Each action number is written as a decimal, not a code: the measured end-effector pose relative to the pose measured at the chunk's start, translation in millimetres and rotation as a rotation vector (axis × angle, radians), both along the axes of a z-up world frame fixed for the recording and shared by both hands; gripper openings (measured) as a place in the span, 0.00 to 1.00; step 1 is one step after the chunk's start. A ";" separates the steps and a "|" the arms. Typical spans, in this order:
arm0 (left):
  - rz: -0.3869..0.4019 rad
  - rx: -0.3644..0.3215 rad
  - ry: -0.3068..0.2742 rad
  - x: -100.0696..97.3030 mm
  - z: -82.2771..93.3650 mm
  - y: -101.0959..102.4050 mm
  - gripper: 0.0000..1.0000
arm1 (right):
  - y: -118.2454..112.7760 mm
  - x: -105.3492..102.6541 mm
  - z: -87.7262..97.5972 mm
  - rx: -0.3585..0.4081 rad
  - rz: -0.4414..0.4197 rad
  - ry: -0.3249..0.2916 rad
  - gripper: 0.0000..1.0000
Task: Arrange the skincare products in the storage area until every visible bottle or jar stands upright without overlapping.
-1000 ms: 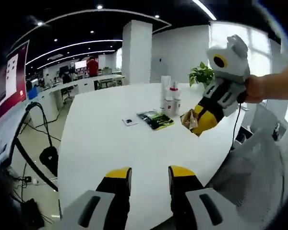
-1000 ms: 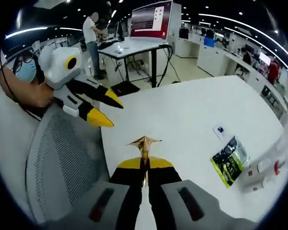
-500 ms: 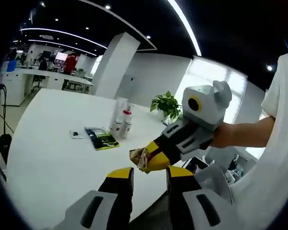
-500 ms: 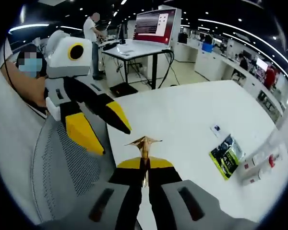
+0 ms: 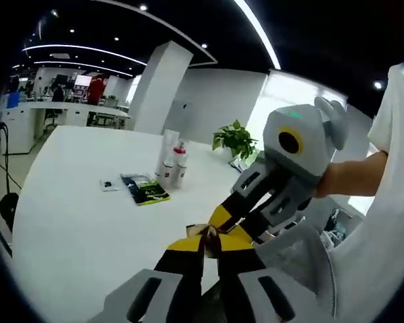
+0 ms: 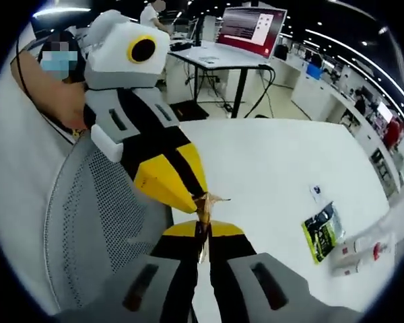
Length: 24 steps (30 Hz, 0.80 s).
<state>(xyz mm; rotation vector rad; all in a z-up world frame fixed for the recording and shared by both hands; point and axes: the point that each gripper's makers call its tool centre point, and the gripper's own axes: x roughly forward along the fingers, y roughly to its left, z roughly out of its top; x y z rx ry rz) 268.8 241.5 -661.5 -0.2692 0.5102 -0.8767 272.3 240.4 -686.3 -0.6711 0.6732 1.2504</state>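
Observation:
A small gold foil sachet [image 5: 205,232] is held between both grippers over the near edge of the white table [image 5: 81,222]. My left gripper [image 5: 209,241] is shut on one end of it. My right gripper [image 6: 203,227], which reaches into the left gripper view [image 5: 226,222], is shut on the other end. In the right gripper view the left gripper [image 6: 188,197] meets the sachet [image 6: 206,200] at its tip. White skincare bottles [image 5: 172,158], one with a red cap, stand upright at the table's far side beside a green packet [image 5: 145,190].
A small dark item [image 5: 108,184] lies left of the green packet. A potted plant [image 5: 237,141] stands beyond the table. A grey mesh chair [image 6: 87,235] sits at the table's near edge. Desks, a screen [image 6: 250,23] and people are farther off.
My left gripper has closed on the sachet that the right gripper holds; half a second ago its jaws stood open beside it. Both grippers have come together.

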 end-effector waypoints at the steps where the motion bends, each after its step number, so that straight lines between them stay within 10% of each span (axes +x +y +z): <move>1: 0.004 0.000 0.003 0.5 -0.3 1.1 0.06 | 0.2 0.3 -1.1 -0.002 0.005 0.003 0.06; 7: 0.090 -0.093 0.100 11.8 -2.0 15.2 0.03 | 1.9 15.5 5.9 0.110 -0.098 0.062 0.27; 14: 0.146 -0.147 0.122 17.4 1.8 24.4 0.01 | -12.3 26.2 12.5 0.347 -0.380 0.329 0.41; 24: 0.158 -0.429 0.182 21.0 27.7 29.5 0.01 | 10.5 25.4 53.8 0.808 -0.563 0.714 0.18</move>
